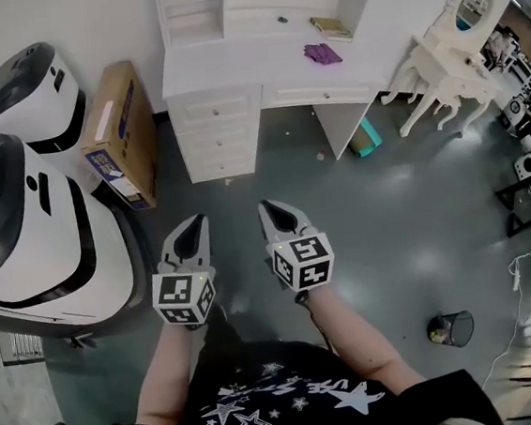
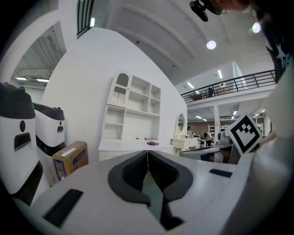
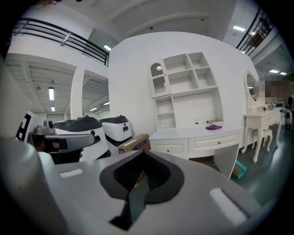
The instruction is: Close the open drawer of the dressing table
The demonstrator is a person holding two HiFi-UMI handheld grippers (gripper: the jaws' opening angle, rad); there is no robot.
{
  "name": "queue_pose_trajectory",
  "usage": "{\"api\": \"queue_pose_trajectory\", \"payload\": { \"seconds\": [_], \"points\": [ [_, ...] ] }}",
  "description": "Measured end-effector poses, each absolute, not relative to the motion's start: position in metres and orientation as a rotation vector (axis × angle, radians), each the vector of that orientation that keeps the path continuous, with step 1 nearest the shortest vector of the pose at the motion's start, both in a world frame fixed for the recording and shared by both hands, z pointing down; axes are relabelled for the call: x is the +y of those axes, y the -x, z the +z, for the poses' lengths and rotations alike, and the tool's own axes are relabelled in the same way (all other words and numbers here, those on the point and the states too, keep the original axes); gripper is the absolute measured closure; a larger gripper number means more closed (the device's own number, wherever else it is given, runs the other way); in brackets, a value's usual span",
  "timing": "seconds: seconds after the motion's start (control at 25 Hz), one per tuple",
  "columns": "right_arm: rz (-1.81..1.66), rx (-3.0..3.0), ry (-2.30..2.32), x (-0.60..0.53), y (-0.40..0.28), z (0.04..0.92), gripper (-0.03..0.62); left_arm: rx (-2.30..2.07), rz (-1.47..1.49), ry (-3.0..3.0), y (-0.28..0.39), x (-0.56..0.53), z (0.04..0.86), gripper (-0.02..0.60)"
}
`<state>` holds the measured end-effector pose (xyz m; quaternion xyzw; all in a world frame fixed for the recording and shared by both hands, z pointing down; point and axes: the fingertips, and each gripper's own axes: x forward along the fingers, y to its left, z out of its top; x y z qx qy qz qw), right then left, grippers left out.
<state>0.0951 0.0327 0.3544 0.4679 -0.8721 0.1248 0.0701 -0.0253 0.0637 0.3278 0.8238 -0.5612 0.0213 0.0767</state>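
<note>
The white dressing table [image 1: 232, 69] stands against the far wall, with a shelf unit on top and a purple cloth [image 1: 322, 54] on its surface. A stack of drawers [image 1: 218, 136] fills its left side and a wide drawer [image 1: 319, 95] sits under the middle. From this distance the drawer fronts look nearly flush, and I cannot tell which one stands open. My left gripper [image 1: 197, 222] and right gripper [image 1: 269, 206] hover side by side over the grey floor, well short of the table. Both are shut and hold nothing. The table also shows in the left gripper view [image 2: 133, 146] and the right gripper view [image 3: 193, 137].
A cardboard box [image 1: 120, 132] leans by the table's left side. Two large white-and-black machines [image 1: 32, 231] stand at the left. A small white vanity with an oval mirror [image 1: 455, 45] is at the right, a teal object [image 1: 366, 138] lies under the desk, and a black bin [image 1: 450, 329] stands on the floor.
</note>
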Motion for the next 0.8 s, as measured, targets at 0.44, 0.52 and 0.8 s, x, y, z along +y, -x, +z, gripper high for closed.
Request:
{"api": "queue_pose_trajectory", "payload": {
  "seconds": [0.44,0.52,0.8],
  "points": [
    [0.308,-2.679,-1.308,0.096,-0.115,0.344,0.591,-1.752,0.02,-2.475,-0.006,0.131,0.313,0.572],
    [0.306,-2.687,-1.289,0.106,-0.119,0.344,0.591,-1.752,0.013,-2.456,-0.011,0.142,0.313,0.572],
    [0.286,-2.704,-1.256,0.121,-0.125,0.344,0.591,-1.749,0.061,-2.467,-0.024,0.16,0.319,0.572]
  ]
}}
